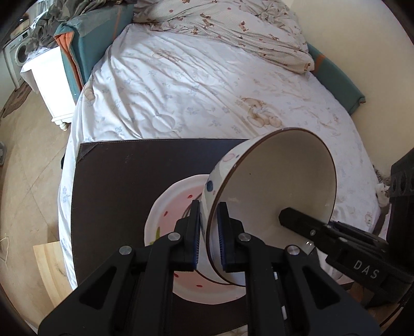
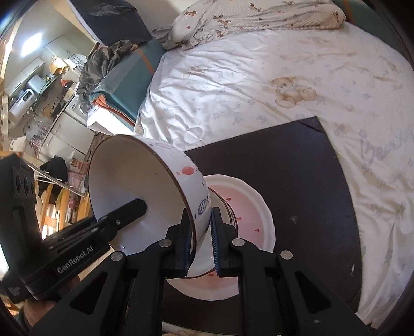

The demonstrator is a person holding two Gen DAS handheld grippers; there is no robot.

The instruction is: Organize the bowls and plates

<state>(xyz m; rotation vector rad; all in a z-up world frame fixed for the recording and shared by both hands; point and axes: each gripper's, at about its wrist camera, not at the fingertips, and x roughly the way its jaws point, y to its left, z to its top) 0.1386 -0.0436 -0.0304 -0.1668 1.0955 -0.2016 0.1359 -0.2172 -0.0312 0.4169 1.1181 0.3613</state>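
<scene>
Clamping the bowl (image 1: 271, 186) by its brown rim, one blue pad (image 1: 196, 232) pressing the patterned outer wall and the other the plain inner wall: left gripper (image 1: 208, 237), nearest in the left wrist view. Pinching the opposite side of the same rim in the same way, one pad inside and one outside: right gripper (image 2: 200, 240), nearest in the right wrist view. Holding the bowl (image 2: 139, 186) tilted steeply on edge between the two, mouth facing back toward the cameras, lowest part of the rim hanging just over the plate (image 1: 176, 214), contact impossible to tell. Lying flat beneath, scalloped white edge and pink middle with small red marks: the plate (image 2: 248, 214), sitting on a dark board (image 1: 116, 181). Showing bare dark surface to the left of the plate and beyond it in the left wrist view, and on the far and right sides of the board (image 2: 297, 165) in the right wrist view. Resting on a bed (image 1: 181, 85) with a rumpled white sheet, far edge of the board running straight, its corners in plain sight. Lying bunched at the far end of the bed: a teddy-print quilt (image 2: 258, 18). Standing left of the bed: a white nightstand (image 1: 51, 85).
</scene>
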